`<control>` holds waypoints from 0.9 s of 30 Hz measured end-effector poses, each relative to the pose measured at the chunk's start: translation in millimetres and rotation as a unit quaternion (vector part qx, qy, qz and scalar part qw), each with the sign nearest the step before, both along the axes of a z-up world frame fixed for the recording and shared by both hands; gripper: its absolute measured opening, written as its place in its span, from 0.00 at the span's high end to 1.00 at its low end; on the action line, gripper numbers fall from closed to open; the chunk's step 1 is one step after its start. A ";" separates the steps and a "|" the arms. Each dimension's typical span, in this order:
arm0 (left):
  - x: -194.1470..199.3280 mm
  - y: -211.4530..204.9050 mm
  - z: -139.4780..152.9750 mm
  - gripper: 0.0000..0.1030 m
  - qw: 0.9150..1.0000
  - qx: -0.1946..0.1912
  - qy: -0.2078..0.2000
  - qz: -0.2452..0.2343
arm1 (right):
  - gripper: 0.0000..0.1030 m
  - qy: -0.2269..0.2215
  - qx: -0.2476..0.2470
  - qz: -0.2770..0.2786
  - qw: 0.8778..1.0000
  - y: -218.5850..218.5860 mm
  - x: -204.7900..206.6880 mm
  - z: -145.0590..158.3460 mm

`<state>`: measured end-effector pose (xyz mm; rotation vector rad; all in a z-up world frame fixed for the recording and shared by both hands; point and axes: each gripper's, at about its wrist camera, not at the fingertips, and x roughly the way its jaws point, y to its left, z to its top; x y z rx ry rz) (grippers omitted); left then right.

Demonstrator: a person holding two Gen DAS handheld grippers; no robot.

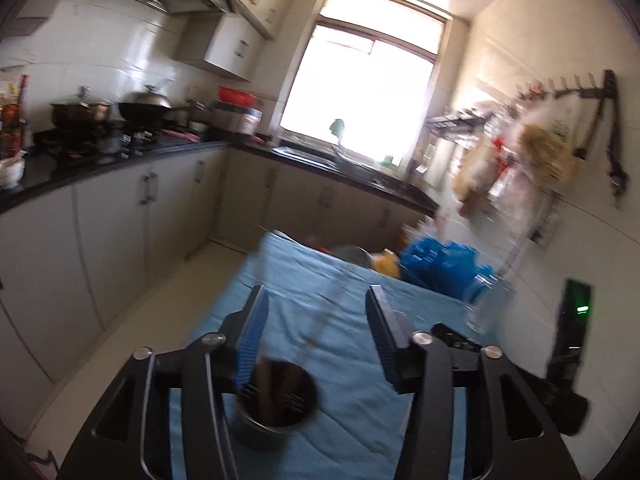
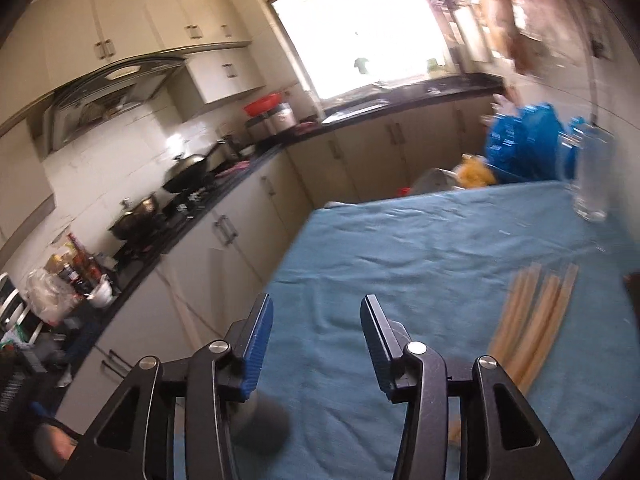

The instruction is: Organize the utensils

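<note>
A round metal utensil holder (image 1: 276, 404) with dark sticks inside stands on the blue cloth (image 1: 340, 320) low between my left gripper's fingers. My left gripper (image 1: 316, 300) is open and empty above the cloth. Several pale wooden chopsticks (image 2: 536, 316) lie on the blue cloth (image 2: 420, 248) to the right of my right gripper (image 2: 316, 308), which is open and empty. A blurred dark round object (image 2: 262, 424), perhaps the holder, sits under the right gripper's left finger. Both views are motion-blurred.
A clear glass (image 2: 592, 176) stands at the cloth's far right; it also shows in the left wrist view (image 1: 486, 304). Blue bags (image 2: 524, 140) and a yellow item (image 2: 476, 172) lie beyond the table's far edge. Kitchen counter with stove and pots (image 1: 104, 120) runs along the left.
</note>
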<state>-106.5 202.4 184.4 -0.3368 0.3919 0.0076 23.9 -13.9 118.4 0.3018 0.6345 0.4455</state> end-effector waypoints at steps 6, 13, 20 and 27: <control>19.7 -70.8 -33.6 0.50 0.994 0.011 0.064 -0.090 | 0.52 0.059 -0.026 -0.070 0.995 -91.2 -2.3 -46.2; 86.9 -137.6 -104.1 0.55 0.972 0.026 0.177 -0.151 | 0.61 0.149 -0.056 -0.081 0.984 -144.1 22.7 -107.3; 142.3 -180.4 -148.0 0.70 0.954 0.058 0.232 -0.180 | 0.68 0.159 -0.096 -0.070 0.980 -135.8 56.0 -129.2; 174.9 -208.5 -170.4 0.80 0.939 0.085 0.265 -0.203 | 0.85 0.155 -0.139 -0.094 0.974 -135.5 71.7 -131.6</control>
